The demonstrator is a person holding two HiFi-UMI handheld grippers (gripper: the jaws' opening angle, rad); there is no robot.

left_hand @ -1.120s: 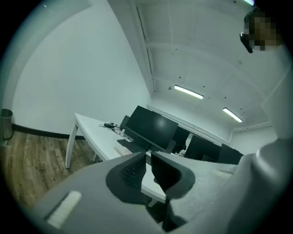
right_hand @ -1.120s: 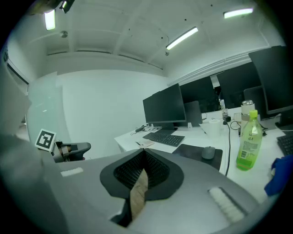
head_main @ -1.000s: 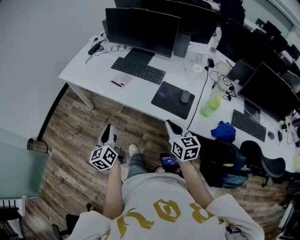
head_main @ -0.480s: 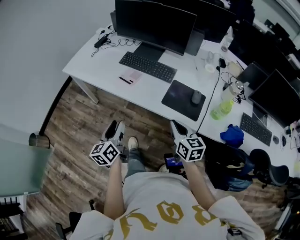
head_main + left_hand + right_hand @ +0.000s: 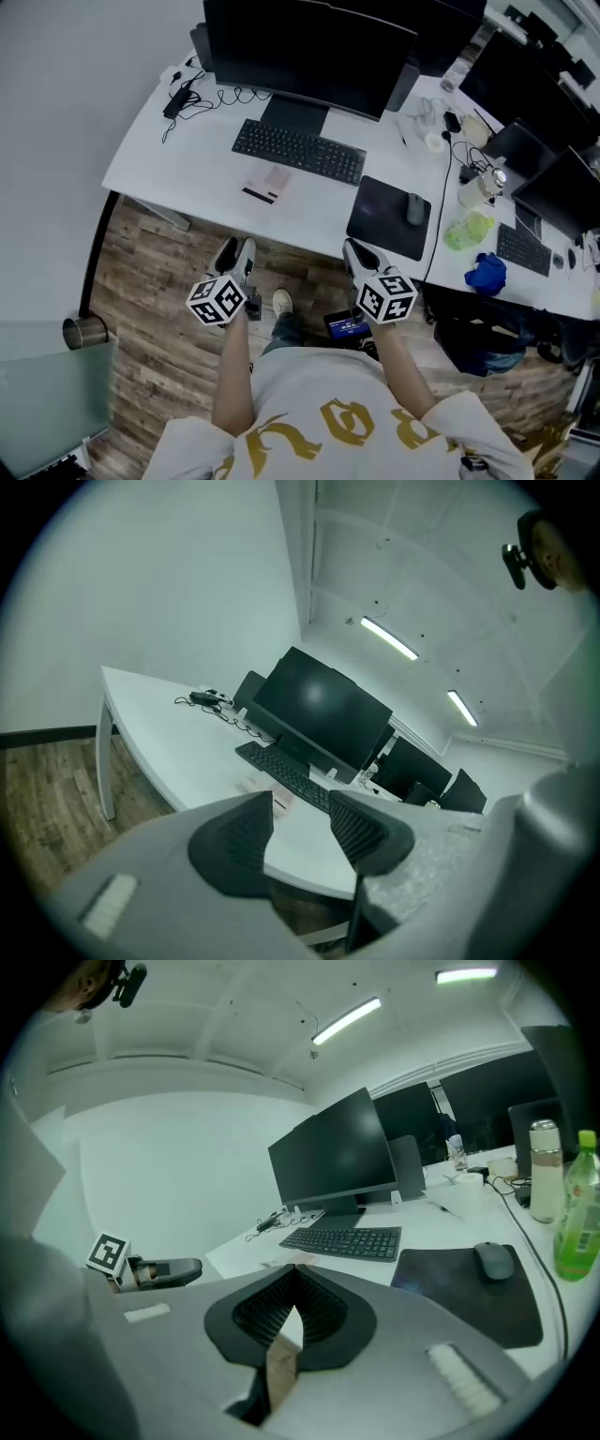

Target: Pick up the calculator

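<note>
Straight ahead of the left gripper [image 5: 236, 253], whose empty jaws have just been opening, lies the pale flat calculator [image 5: 267, 186].

White surface [image 5: 309, 211] is pictured ahead of the left gripper [image 5: 234, 251] and the right gripper [image 5: 358, 253], set against a plain pale wall [image 5: 187, 592]. Wood-plank floor [image 5: 141, 272] is seen beneath both. A glass partition [image 5: 47, 394] is placed to the left of the left gripper, a dark chair [image 5: 478, 333] to the right of the right gripper. The room is lit by ceiling strip lights [image 5: 389, 637] overhead.
</note>
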